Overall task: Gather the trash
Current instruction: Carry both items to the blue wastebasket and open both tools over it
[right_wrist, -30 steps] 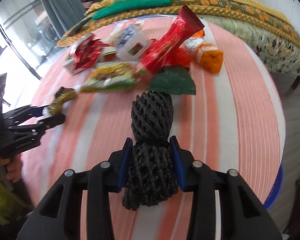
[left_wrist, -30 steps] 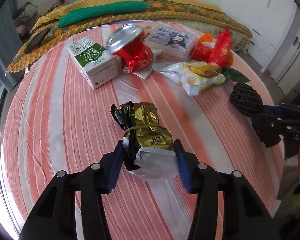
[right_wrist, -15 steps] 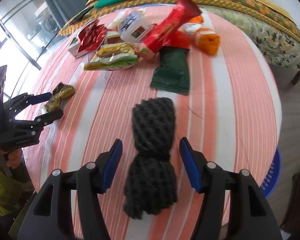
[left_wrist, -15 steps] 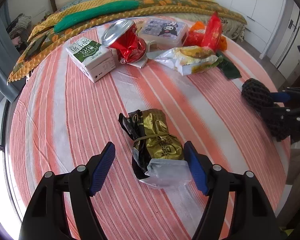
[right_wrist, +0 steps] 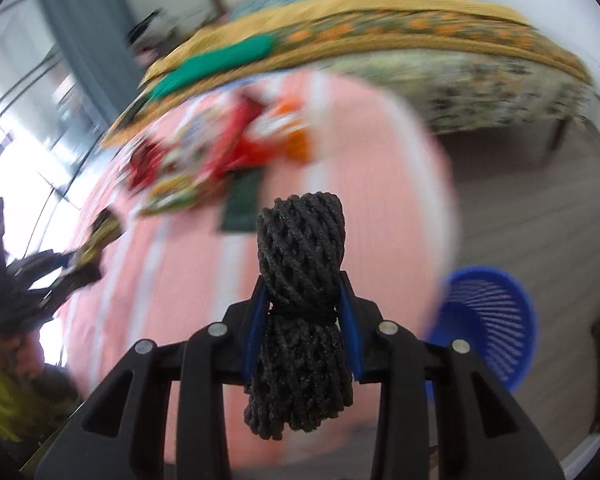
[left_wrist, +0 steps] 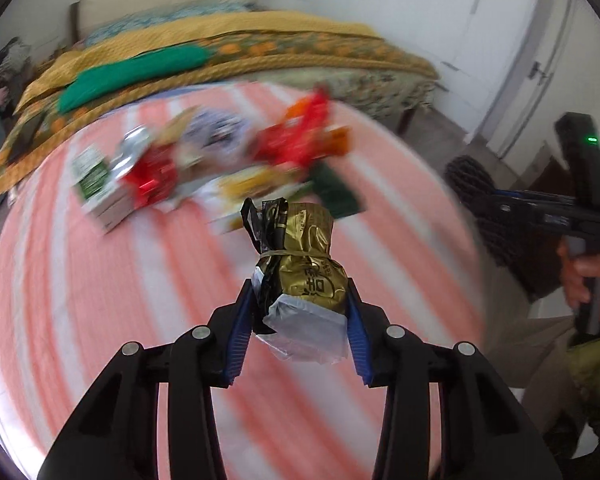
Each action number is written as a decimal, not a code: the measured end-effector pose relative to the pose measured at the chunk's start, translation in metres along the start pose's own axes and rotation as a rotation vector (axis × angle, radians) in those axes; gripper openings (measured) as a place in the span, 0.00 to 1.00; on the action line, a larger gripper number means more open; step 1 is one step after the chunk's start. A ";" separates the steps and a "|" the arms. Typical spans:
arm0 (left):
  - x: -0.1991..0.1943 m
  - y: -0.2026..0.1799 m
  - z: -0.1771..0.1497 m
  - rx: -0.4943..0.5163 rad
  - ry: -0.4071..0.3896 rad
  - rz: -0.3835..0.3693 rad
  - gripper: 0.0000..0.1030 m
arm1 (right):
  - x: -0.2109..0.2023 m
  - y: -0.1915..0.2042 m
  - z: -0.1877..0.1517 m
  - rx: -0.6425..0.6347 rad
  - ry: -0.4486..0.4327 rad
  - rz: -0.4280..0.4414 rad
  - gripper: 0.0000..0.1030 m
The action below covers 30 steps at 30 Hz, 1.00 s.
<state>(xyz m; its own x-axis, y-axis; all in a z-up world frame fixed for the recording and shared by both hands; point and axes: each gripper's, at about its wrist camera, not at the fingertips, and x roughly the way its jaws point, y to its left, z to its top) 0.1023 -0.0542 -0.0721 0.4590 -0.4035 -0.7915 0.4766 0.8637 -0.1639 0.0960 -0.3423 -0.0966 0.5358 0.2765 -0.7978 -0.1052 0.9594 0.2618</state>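
Observation:
My left gripper [left_wrist: 300, 304] is shut on a gold and black snack wrapper [left_wrist: 300, 268] tied with a band, held up off the striped table [left_wrist: 100, 300]. My right gripper [right_wrist: 302, 300] is shut on a black foam net bundle [right_wrist: 300, 280], lifted above the table's right edge [right_wrist: 380, 200]. The right gripper with the net also shows at the right of the left wrist view [left_wrist: 500, 216]. The left gripper with the wrapper shows blurred at the left of the right wrist view [right_wrist: 88, 256].
A blue plastic basket [right_wrist: 488, 320] stands on the floor right of the table. Blurred trash lies at the table's far side: a milk carton [left_wrist: 100, 188], red wrappers [left_wrist: 292, 140], a dark green packet [left_wrist: 336, 196]. A bed [left_wrist: 220, 48] lies behind.
Both grippers were open around their items half a second ago; now each has closed on its item and lifted it. Both views are swinging, the right one toward the blue basket.

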 end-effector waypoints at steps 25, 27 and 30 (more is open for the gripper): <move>0.247 -0.286 0.085 0.237 0.184 -0.178 0.52 | 0.030 -0.280 -0.037 0.387 0.028 -0.133 0.46; 0.253 -0.288 0.085 0.227 0.170 -0.169 0.71 | 0.028 -0.288 -0.040 0.415 0.017 -0.138 0.57; 0.239 -0.288 0.087 0.226 0.093 -0.157 0.88 | 0.015 -0.297 -0.041 0.455 -0.021 -0.124 0.63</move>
<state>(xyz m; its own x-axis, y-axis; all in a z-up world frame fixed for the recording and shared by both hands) 0.1400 -0.4256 -0.1627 0.3004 -0.4883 -0.8193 0.6963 0.6993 -0.1615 0.1009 -0.6207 -0.2088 0.5387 0.1554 -0.8280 0.3359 0.8617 0.3803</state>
